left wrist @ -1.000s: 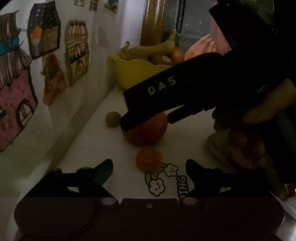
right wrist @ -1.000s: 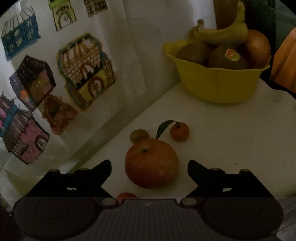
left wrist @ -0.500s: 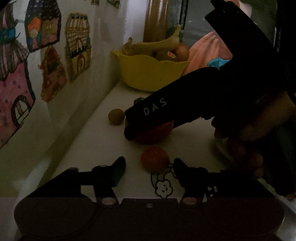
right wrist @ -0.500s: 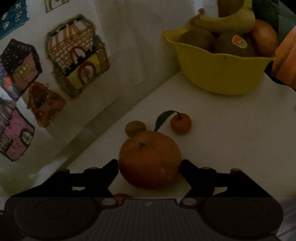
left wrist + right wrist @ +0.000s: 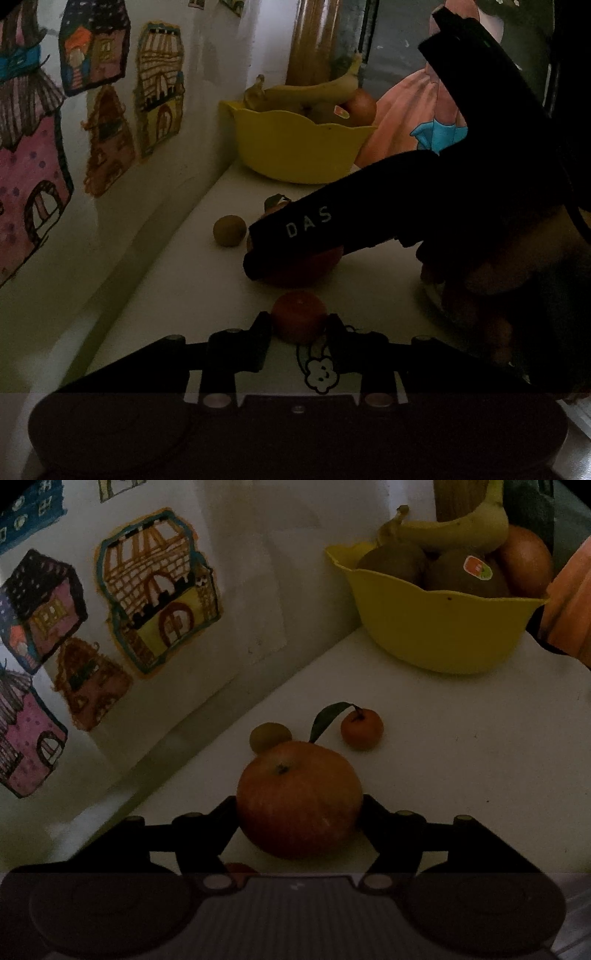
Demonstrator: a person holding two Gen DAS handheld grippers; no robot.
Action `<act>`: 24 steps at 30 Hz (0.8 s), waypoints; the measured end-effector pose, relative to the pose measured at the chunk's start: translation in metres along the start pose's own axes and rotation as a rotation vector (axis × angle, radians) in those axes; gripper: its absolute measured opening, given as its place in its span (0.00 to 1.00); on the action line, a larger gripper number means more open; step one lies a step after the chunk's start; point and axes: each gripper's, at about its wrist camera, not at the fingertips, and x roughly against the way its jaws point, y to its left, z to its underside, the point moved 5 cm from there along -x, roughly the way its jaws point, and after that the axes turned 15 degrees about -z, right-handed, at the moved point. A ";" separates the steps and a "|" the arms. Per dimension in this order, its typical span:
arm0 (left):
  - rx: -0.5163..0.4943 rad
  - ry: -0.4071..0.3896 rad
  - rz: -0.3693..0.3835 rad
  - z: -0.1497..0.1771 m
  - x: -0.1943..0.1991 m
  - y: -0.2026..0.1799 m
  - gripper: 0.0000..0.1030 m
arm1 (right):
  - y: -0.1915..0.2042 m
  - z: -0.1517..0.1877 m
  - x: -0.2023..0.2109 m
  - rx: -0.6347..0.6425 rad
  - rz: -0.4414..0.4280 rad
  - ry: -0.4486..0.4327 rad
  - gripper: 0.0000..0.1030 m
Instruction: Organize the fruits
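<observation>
The yellow bowl (image 5: 439,627) stands at the table's (image 5: 461,760) far edge by the wall, already heaped. The right claw (image 5: 298,808) pinches the big orange fruit (image 5: 298,797) mid-table – best lifted straight, since it is broad. The left claw (image 5: 298,326) pinches the small tangerine (image 5: 299,319) nearer the front edge – a light squeeze should do.

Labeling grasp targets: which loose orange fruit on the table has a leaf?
The small mandarin farthest back, toward the yellow bowl; a dark leaf curls off its stem. The big orange between the right hand-held gripper fingers has a bare stem.
</observation>
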 end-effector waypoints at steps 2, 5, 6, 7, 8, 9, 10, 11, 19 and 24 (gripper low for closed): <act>0.002 0.000 0.003 0.000 0.000 0.000 0.33 | 0.000 0.001 0.001 0.006 -0.002 -0.002 0.71; 0.011 0.003 0.011 0.000 0.001 0.001 0.33 | 0.000 0.004 0.004 0.013 -0.010 -0.002 0.71; 0.014 0.004 0.012 0.000 0.001 0.002 0.33 | 0.000 0.005 0.004 0.013 -0.012 -0.002 0.71; 0.015 0.005 0.013 0.000 0.001 0.002 0.33 | 0.000 0.006 0.005 0.010 -0.016 -0.003 0.71; 0.015 0.006 0.016 0.000 0.001 0.001 0.33 | -0.001 0.006 0.006 0.007 -0.021 -0.005 0.71; 0.014 0.006 0.021 0.001 0.002 0.001 0.33 | -0.001 0.007 0.007 0.002 -0.026 -0.010 0.71; 0.013 0.007 0.025 0.002 0.003 0.001 0.33 | -0.002 0.008 0.008 -0.004 -0.031 -0.016 0.71; 0.010 0.006 0.029 0.002 0.004 0.000 0.33 | -0.003 0.009 0.010 -0.009 -0.034 -0.021 0.71; 0.012 0.007 0.031 0.003 0.006 0.000 0.33 | -0.008 0.013 0.014 -0.035 -0.052 -0.065 0.71; 0.022 -0.004 0.031 0.003 0.010 0.001 0.33 | -0.013 0.015 0.018 -0.059 -0.076 -0.101 0.71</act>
